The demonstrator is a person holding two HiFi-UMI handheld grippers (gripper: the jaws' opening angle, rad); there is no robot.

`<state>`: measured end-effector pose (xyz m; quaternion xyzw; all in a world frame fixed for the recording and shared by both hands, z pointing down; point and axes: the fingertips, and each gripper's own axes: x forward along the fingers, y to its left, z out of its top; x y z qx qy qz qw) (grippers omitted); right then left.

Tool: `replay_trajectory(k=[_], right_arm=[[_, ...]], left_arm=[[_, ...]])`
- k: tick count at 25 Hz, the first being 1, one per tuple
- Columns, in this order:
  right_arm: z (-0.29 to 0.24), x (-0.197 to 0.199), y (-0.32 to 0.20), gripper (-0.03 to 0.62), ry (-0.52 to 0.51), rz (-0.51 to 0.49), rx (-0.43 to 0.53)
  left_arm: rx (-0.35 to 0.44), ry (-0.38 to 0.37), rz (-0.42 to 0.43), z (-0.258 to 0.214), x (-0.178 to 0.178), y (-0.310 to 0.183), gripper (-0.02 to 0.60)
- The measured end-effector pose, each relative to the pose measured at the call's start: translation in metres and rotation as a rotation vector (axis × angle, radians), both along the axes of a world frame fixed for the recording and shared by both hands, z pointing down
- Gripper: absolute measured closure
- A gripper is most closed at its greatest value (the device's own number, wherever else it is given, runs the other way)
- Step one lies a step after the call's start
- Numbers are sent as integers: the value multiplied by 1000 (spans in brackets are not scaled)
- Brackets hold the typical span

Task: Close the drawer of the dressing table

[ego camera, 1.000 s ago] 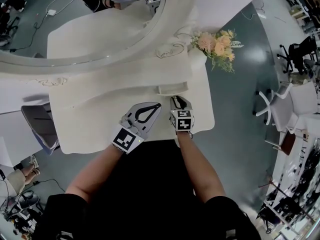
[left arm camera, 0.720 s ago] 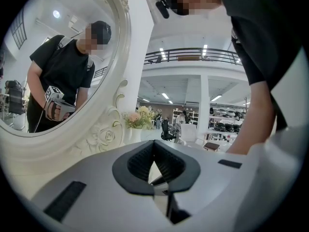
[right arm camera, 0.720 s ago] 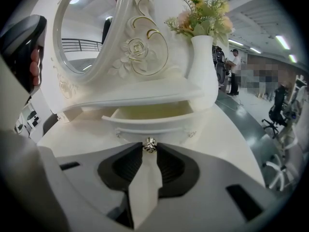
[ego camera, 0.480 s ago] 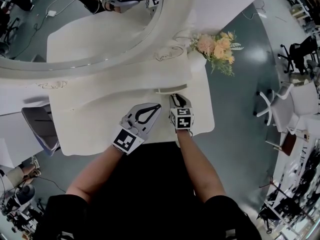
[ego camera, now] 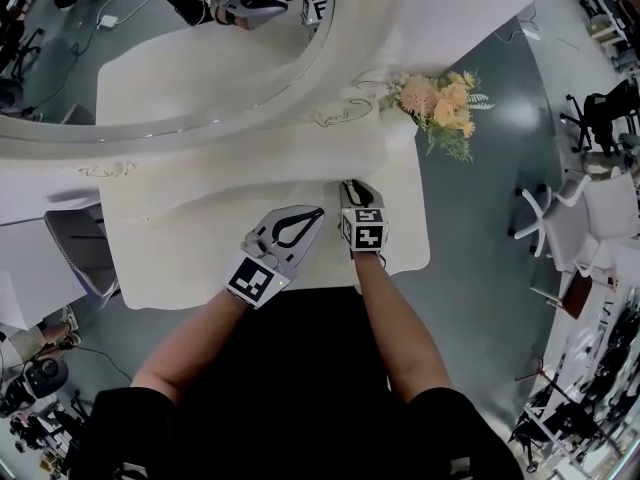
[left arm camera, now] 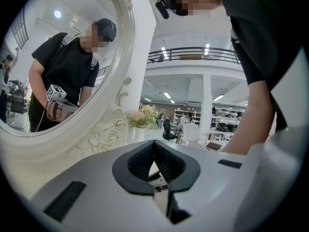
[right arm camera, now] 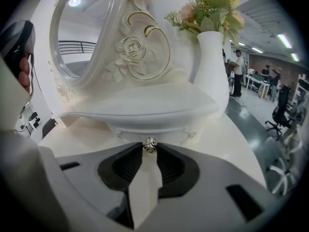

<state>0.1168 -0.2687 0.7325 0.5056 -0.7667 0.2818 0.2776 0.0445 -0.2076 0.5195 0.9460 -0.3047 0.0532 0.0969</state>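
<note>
Your right gripper (right arm camera: pixel 150 152) has its 2 jaws pinched narrowly on the drawer's knob (right arm camera: pixel 150 144), a small, faceted silvery stud that sits right at the jaw tips. The drawer (right arm camera: pixel 145 129) belongs to the raised back tier of the dressing table (ego camera: pixel 200 258), towards its right end. Its front is a low, glossy cream panel, gently bowed, tucked under the overhanging curved ledge above it. A small scroll ornament sits on each of its 2 sides. The front lies in line with the tier around it.

In the head view your right gripper reaches up to the edge of that tier, its marker cube over the tabletop near the front edge.

Your left gripper (ego camera: pixel 314 213) lies over the tabletop just beside the right one. Its 2 jaws meet at the tips with nothing between them.

Behind the drawer rises the oval mirror (ego camera: pixel 150 78) in its carved frame. A white vase (right arm camera: pixel 212 71) of pink and yellow flowers (ego camera: pixel 440 103) stands on the ledge to the drawer's right.
</note>
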Motion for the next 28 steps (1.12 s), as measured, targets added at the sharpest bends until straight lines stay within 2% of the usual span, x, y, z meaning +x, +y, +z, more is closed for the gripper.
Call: replay_trajectory(k=[13,17,20,23,28], right_arm=[[-1,-6,-12,494,-17,-6,15],[-5,-6,-6,470,-14,-41,23],[-12,1,4,470,-46,-20,31],[-26,6,16,470,-89,6,64],[-64,7,32,482,-135,-6,168]], left_arm=[[-2,-5,-8,-3,-3,-4,588],[14,-20,-6,-5,-3,-1,588],[28,-15,-15,-10,-3,2,588],[30,-7,-16,-17,-5,7,588],[64,3,6,-31,-3,19,588]])
